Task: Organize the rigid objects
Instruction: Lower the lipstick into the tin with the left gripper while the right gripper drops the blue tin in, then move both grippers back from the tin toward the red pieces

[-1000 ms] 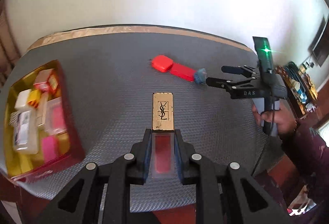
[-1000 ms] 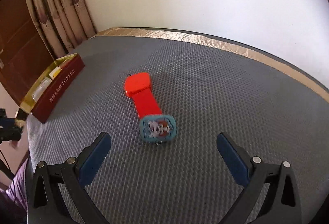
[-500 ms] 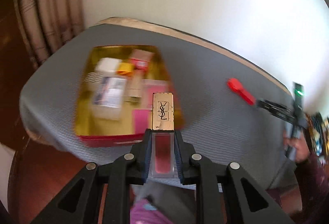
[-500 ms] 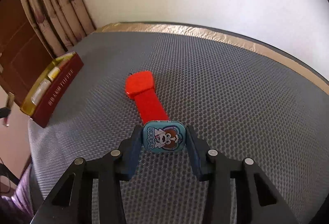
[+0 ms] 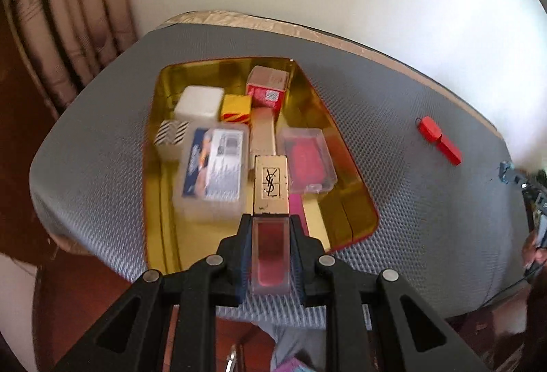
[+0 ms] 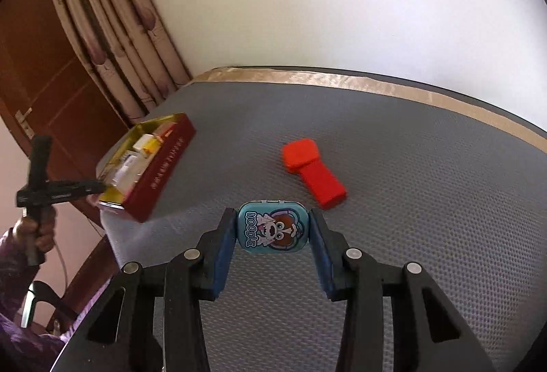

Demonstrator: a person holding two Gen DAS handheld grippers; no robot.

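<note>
My left gripper (image 5: 270, 221) is shut on a gold-capped YSL lip gloss (image 5: 270, 187) and holds it above the near part of a gold-lined red tin box (image 5: 355, 167) that holds several small boxes. My right gripper (image 6: 273, 228) is shut on a small blue Noodle tin (image 6: 272, 230), lifted just above the grey mat. A red flat object (image 6: 312, 172) lies on the mat just beyond the blue tin; it also shows in the left wrist view (image 5: 439, 139). The tin box shows in the right wrist view (image 6: 160, 174) at the left, with the left gripper (image 6: 99, 189) at its near end.
The grey mesh mat (image 6: 410, 201) covers the table, with a gold taped edge (image 6: 342, 78) by the white wall. Curtains (image 6: 112, 40) and a wooden door (image 6: 44, 81) stand at the left. The table edge drops off just in front of the box (image 5: 102, 256).
My left gripper swung left with the lip gloss and now hangs over the tin box. My right gripper closed on the blue tin and lifted it away from the red object.
</note>
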